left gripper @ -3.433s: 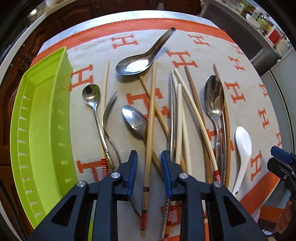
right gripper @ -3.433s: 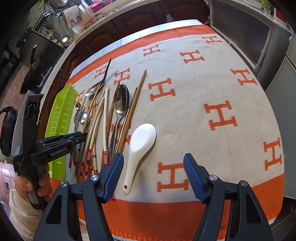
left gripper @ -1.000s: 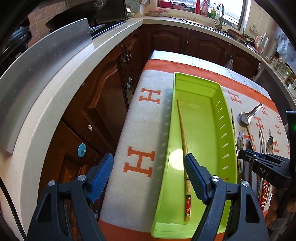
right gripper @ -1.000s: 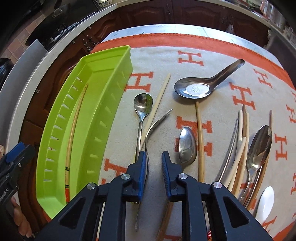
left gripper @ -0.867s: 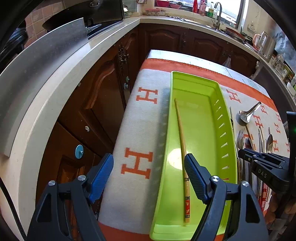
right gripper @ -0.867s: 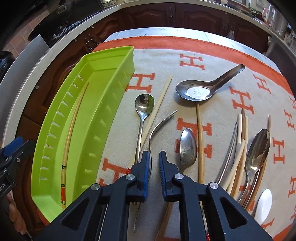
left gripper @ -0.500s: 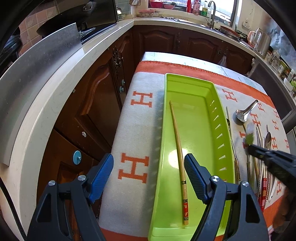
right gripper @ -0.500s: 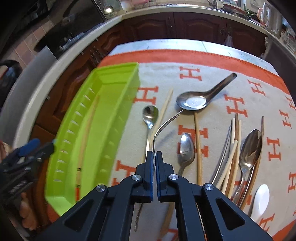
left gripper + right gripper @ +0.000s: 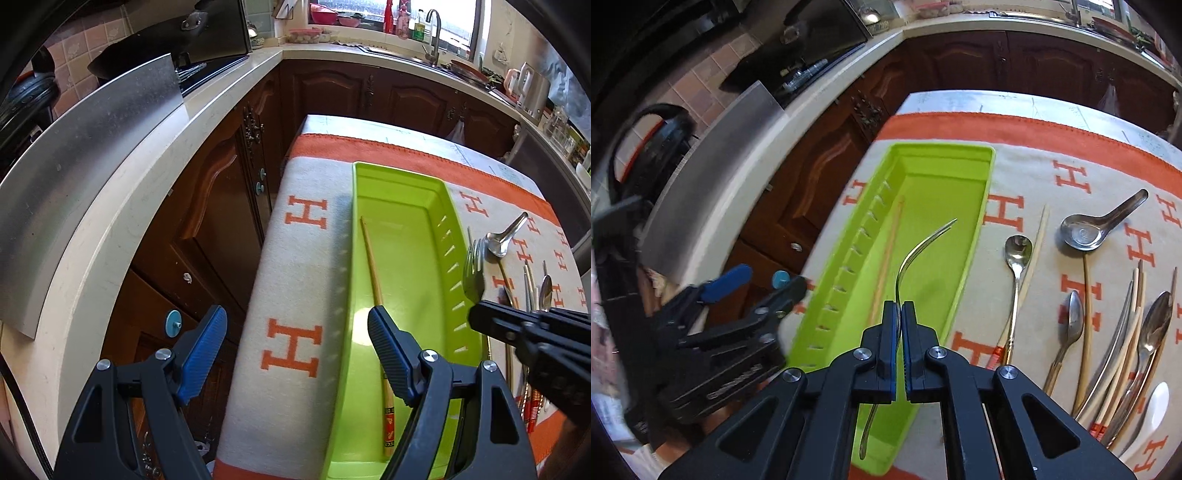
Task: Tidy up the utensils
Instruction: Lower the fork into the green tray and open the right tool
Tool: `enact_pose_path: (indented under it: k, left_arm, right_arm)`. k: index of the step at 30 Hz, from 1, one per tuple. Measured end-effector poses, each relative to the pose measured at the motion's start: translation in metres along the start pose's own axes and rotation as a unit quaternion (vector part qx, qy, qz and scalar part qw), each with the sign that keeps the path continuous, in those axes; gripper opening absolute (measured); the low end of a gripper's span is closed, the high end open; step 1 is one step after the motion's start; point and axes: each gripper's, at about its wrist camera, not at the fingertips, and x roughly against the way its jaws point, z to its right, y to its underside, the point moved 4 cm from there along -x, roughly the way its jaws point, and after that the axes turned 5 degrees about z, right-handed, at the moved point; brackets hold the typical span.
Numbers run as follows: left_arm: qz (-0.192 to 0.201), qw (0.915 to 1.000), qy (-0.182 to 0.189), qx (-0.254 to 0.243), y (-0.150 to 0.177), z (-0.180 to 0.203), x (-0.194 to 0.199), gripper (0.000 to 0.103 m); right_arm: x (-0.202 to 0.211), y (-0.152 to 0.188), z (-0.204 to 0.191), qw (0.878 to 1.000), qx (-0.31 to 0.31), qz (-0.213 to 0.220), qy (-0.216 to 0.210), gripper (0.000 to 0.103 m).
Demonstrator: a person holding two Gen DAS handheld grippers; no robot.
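Fork (image 9: 916, 254) is held in the air over the green tray (image 9: 982, 206), its thin metal handle pinched between the jaws of the right gripper (image 9: 900, 325), which are clenched on it about at the middle. The tines point to the far side, and the tail of the handle hangs down on the near side. The fork looks light and stiff, but smooth steel is slippery, so I judge that such a narrow hold near the balance point lets it turn or slide if it is tilted much. One chopstick (image 9: 373, 273) lies already in the tray. The left gripper (image 9: 295, 339) hovers near the left rim of the tray with its jaws released and holding nothing. Spoons (image 9: 1017, 254) and more chopsticks (image 9: 1087, 295) wait on the desk cloth (image 9: 303, 266) to the right.
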Motion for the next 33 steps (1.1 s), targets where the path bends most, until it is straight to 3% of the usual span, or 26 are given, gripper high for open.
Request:
enact_pose_path:
  k: [4,7,9,12,16,20,23,33]
  left_arm:
    - [-0.005,1.0,0.001,-0.003,0.003,0.001,-0.003,0.077]
    - [-0.011,0.9999,0.0,-0.01,0.005,0.005,-0.006,0.077]
    - [-0.018,0.9998,0.003,-0.012,0.006,0.008,-0.008,0.077]
    - [-0.03,0.9993,0.012,-0.017,0.008,0.014,-0.011,0.077]
    - [-0.033,0.999,0.013,-0.026,0.012,0.022,-0.008,0.077]
    - [-0.039,0.9986,0.01,-0.035,0.018,0.029,-0.003,0.077]
    - [-0.037,0.9985,0.011,-0.039,0.021,0.035,0.005,0.077]
    - [-0.013,0.9981,0.023,-0.055,0.019,0.065,0.042,0.078]
  right_arm:
    - [-0.02,0.005,0.0,1.0,0.008,-0.022,0.014,0.007]
    - [-0.017,0.007,0.0,1.0,0.01,-0.008,0.014,0.017]
    - [-0.007,0.008,0.0,1.0,0.012,0.006,0.016,0.026]
    - [0.016,0.015,0.0,0.999,0.014,0.035,0.018,0.029]
    - [0.041,0.029,0.008,0.997,0.018,0.054,0.053,0.037]
    - [0.061,0.049,0.023,0.995,0.012,0.055,0.078,0.038]
    - [0.074,0.066,0.033,0.993,0.011,0.051,0.103,0.05]
    - [0.125,0.105,0.066,0.987,-0.013,0.067,0.145,0.053]
